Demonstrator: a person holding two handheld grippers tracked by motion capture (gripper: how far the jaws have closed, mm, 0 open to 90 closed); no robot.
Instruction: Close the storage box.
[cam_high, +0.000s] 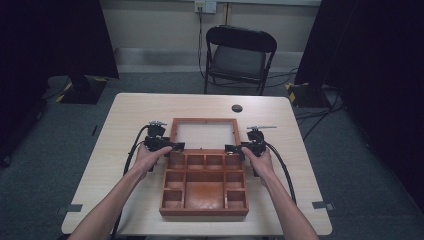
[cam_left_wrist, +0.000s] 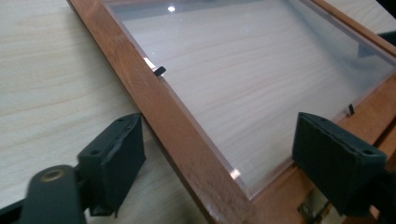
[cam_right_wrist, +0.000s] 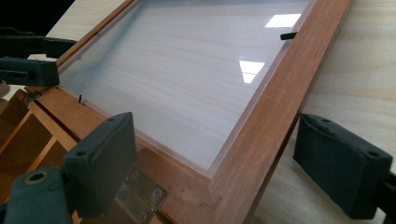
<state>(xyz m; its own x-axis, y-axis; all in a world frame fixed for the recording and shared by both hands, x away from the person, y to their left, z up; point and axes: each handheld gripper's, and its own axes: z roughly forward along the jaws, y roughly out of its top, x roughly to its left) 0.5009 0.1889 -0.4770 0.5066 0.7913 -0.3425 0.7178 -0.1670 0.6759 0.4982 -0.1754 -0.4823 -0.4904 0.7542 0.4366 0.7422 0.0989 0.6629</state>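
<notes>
Box (cam_high: 204, 192), wooden, compartmented, glazed lid (cam_high: 204, 135) lying fully open on table (cam_high: 125, 115); left tongs (cam_high: 176, 146) and right tongs (cam_high: 229, 148) gape astride lid's side rails, gripping nothing; closing seemingly pending.

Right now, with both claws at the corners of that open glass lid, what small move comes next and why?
Probably close both claws on the lid frame. The left claw and right claw each stand open astride a side rail near the hinges, and the lid lies flat on the table behind the wooden box.
</notes>
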